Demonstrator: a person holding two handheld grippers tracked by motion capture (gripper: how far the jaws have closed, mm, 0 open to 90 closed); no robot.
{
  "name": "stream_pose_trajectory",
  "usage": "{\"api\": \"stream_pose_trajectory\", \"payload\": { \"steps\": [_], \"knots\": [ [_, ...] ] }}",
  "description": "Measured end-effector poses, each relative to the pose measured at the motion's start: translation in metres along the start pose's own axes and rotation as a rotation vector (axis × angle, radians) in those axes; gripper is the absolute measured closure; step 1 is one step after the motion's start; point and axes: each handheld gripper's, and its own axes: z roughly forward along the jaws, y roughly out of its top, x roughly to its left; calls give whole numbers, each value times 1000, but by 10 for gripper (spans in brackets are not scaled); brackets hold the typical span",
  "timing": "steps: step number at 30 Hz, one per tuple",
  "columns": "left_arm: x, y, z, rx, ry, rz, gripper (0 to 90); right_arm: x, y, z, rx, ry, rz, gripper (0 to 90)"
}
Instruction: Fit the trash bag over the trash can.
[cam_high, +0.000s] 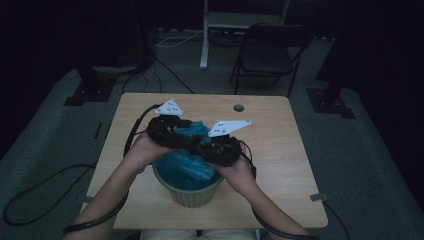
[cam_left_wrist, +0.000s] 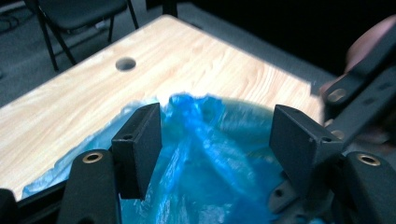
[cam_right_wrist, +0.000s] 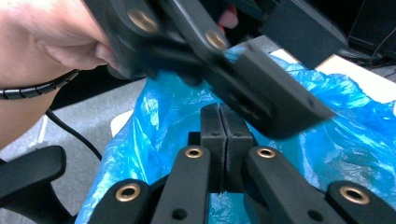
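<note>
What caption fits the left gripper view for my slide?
Left gripper, jaws apart, poised over the crumpled blue plastic bag above the wooden table.

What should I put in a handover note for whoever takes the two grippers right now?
Left gripper: jaws open, with the blue bag bunched between them; the pads are not pressing on it.
Right gripper: jaws shut tight together; whether a fold of bag is pinched between them is hard to tell.
Both hands are over the green pot near the front edge of the table, left gripper crossing just above the right.
Done: the bag sits in the pot, its plastic standing above the rim.
Left, probably: get a firm hold with the left gripper, then finish handling the bag.
</note>
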Motion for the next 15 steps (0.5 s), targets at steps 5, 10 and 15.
{"api": "stream_pose_trajectory", "payload": {
  "steps": [5, 10, 15],
  "knots": [
    [3, -7, 6, 37, 18, 56, 642, 2, 0, 1, 4, -7, -4, 893],
    [3, -10, 6, 13, 30, 67, 853, -1, -2, 1, -2, 5, 16, 890],
    [7, -10, -3, -43, 53, 42, 893, -4, -4, 1, -22, 20, 41, 789]
  ]
}}
